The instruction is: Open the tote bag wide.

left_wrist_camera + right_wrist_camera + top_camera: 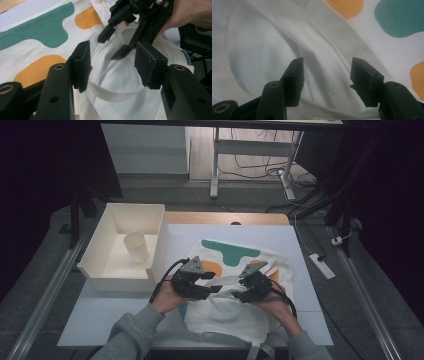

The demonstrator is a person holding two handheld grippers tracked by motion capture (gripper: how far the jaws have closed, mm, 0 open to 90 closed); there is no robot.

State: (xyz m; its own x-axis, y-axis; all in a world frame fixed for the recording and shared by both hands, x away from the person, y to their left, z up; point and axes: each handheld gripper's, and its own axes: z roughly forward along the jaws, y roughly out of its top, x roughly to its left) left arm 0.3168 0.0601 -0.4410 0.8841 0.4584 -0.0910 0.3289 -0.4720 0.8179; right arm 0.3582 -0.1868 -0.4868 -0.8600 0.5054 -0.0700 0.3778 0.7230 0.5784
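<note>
One tote bag (240, 295), white cloth printed with green and orange blobs, spread flat on the table (300, 250) directly beneath and between both tongs. Long axis running from the person's edge toward the far edge of the table; two webbing handles (260, 351) hanging over the near edge, so the mouth end points back toward the person. One strap (112, 93) looping across under the left gripper (112, 67), seen in the left gripper view — lying between the jaws, not pinched. Two tongs counted: left gripper with jaws apart, holding nothing; right gripper (327, 75) likewise parted, pads clear of the cloth folds below them. Right gripper's tips (115, 45) visible in the left gripper view, just ahead of the left jaws, spread over the same fold. One cream bin (107, 270) well to the left of the left gripper, holding one cup (136, 246) — lying tilted on the bin floor. Two hands, two grey sleeves (132, 332).
</note>
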